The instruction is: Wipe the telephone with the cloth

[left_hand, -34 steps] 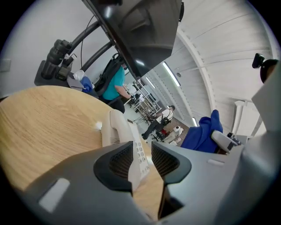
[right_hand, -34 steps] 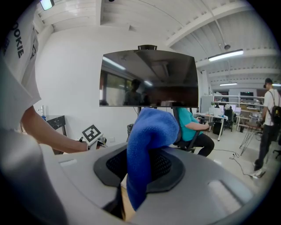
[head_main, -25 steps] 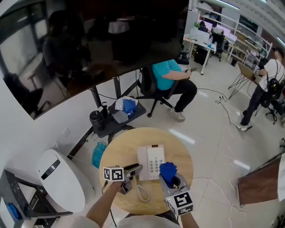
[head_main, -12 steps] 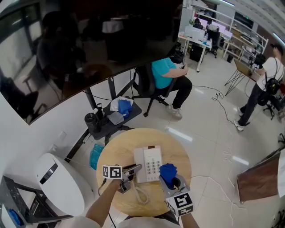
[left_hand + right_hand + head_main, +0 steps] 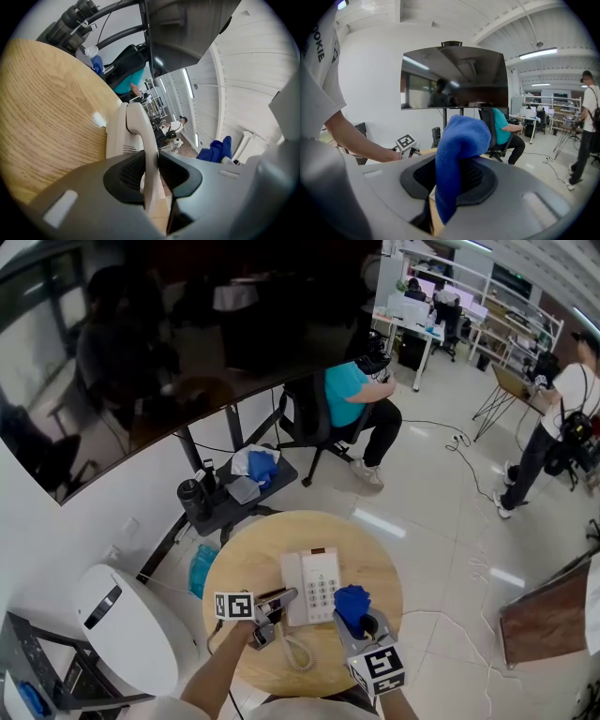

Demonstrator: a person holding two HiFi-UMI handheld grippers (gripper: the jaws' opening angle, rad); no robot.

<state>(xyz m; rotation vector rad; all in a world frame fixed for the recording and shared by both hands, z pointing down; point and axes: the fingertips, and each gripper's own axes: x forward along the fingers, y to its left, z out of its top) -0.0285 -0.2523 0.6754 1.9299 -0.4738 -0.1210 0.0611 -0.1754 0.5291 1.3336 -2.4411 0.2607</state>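
Observation:
A white telephone with a keypad lies on the round wooden table, its handset along its left side. My left gripper reaches that side from the left. In the left gripper view the jaws have just been closing, and the black pads now press on the handset from both sides. The coiled cord trails towards me. My right gripper hovers at the telephone's near right corner, shut on a blue cloth that bulges above its jaws.
A black swivel chair with a blue rag and a dark flask stands behind the table. A large dark screen on a stand rises beyond it. A white bin sits to the left. A seated person and others are farther off.
The left gripper's jaws look narrower round the handset than a second ago. Both hands stay about where they were, and the cloth is still in the right gripper.

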